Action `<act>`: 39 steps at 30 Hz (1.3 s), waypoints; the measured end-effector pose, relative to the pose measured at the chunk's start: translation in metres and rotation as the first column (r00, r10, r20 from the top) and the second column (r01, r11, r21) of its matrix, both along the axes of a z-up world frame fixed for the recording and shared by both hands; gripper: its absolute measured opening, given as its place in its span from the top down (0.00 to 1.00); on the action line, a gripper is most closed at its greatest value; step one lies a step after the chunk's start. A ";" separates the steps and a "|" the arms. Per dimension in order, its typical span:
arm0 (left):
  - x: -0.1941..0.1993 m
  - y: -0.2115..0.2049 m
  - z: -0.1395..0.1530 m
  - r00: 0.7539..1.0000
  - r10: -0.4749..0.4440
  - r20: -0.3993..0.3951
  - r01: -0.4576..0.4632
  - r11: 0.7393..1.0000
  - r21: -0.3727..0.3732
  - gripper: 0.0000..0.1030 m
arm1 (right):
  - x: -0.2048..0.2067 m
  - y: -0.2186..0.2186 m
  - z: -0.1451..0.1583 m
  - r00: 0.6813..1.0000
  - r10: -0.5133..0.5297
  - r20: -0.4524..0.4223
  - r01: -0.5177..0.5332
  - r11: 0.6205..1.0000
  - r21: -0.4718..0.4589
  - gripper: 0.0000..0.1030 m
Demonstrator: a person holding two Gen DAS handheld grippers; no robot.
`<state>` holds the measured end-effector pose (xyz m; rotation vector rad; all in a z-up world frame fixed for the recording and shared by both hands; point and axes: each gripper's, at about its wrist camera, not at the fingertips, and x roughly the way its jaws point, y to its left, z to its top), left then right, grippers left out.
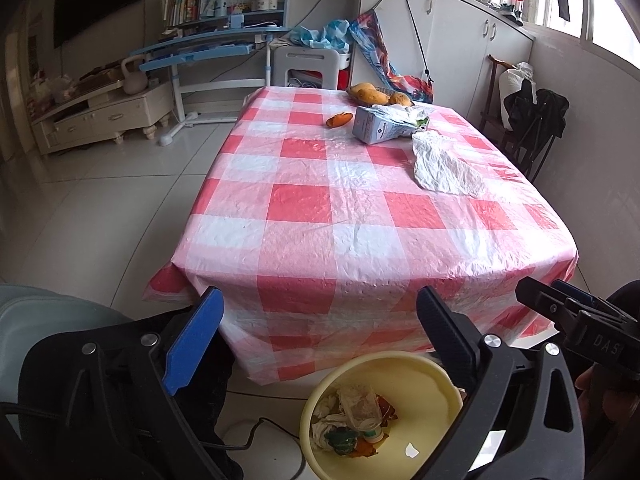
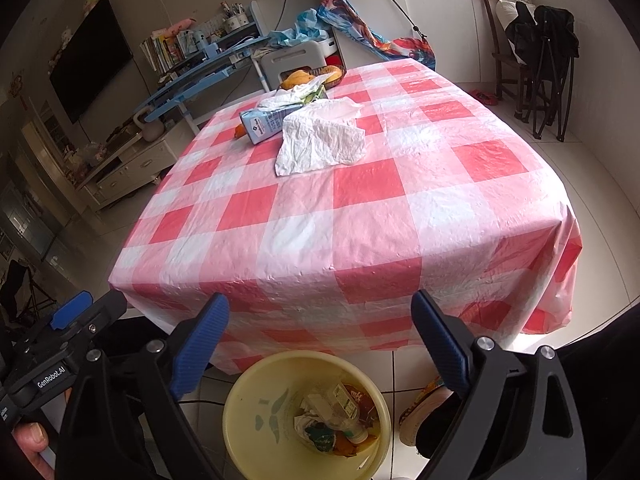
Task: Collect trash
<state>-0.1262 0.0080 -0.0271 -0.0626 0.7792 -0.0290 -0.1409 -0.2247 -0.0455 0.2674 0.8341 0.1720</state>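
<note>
A crumpled white wrapper (image 2: 322,136) lies beside a tipped carton (image 2: 268,120); the yellow bin (image 2: 240,412) holds scraps.

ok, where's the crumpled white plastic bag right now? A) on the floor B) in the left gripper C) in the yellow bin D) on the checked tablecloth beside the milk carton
D: the crumpled white plastic bag lies on the red-and-white checked tablecloth, next to the toppled blue-and-white carton; both grippers are empty.
</note>
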 end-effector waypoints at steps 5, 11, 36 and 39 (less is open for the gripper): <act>-0.001 0.000 0.001 1.000 -0.002 0.005 0.002 1.000 0.000 0.09 | 0.000 0.000 0.000 1.000 0.000 -0.001 0.000 1.000 -0.002 0.14; -0.001 -0.001 0.001 1.000 -0.003 0.006 0.003 1.000 0.001 0.09 | 0.000 0.002 -0.001 1.000 0.003 0.001 -0.003 1.000 -0.009 0.14; 0.000 -0.002 0.004 1.000 -0.011 0.023 0.010 1.000 0.013 0.09 | -0.001 0.004 0.000 1.000 0.006 0.001 -0.006 1.000 -0.017 0.14; 0.000 -0.002 0.004 1.000 -0.010 0.023 0.010 1.000 0.014 0.09 | -0.001 0.004 0.000 1.000 0.007 0.001 -0.007 1.000 -0.019 0.14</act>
